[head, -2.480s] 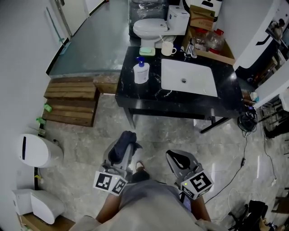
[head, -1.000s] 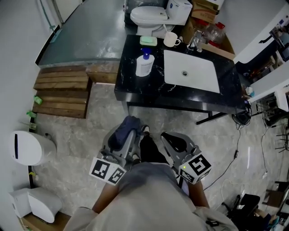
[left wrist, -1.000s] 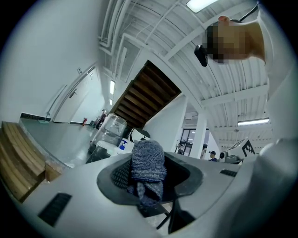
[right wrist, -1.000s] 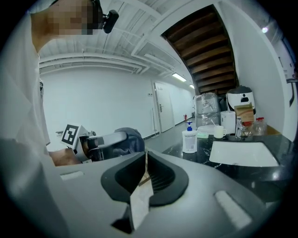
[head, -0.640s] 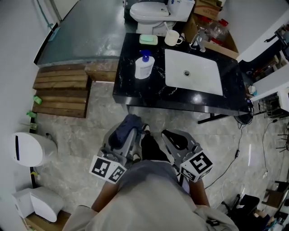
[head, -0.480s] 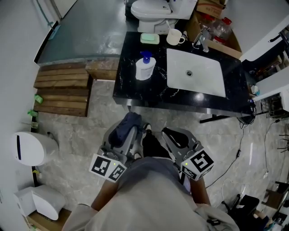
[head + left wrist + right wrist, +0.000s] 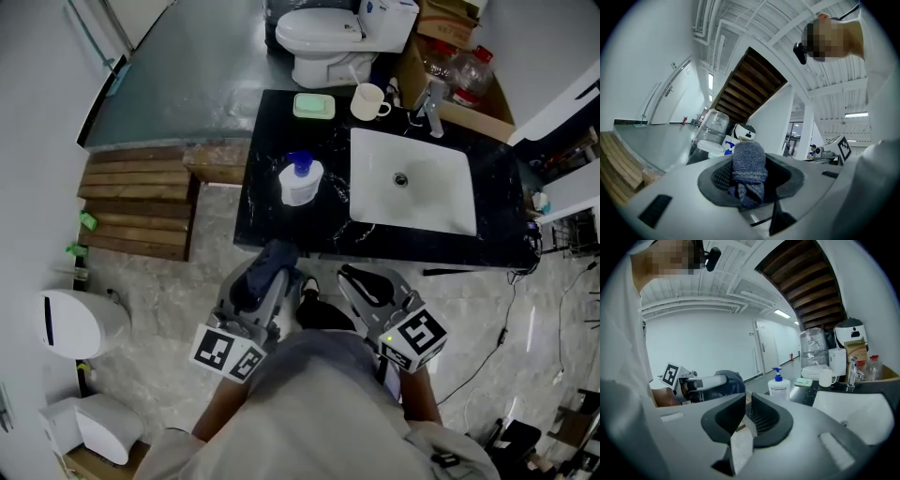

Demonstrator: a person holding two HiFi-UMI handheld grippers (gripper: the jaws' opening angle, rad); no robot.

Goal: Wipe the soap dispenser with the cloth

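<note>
Approach is the step in hand, by my reading. No wiping can begin while the soap dispenser (image 7: 300, 180) stands apart from both tools, on the black counter (image 7: 281, 234) ahead of the fingertips. The left gripper (image 7: 274, 265) has its jaws clamped on the dark blue cloth (image 7: 749, 164), a folded wad that sticks out beyond the pads. Past that wad and a little to its left, the dispenser's blue pump peeks out. The right gripper (image 7: 746, 414) is closed on nothing, jaws pressed together, with the bottle beyond them and slightly to their right.

To do it well, bring the cloth-bearing fingers up to the bottle's side so that the protruding wad, not the hard pads, meets the plastic. The bottle looks light and tall, so a sideways push could tip it or slide it toward the counter's edge — the right jaws would have to open and steady it from the side opposite the cloth before any rubbing. Keep the pressure gentle and stay off the pump.
</note>
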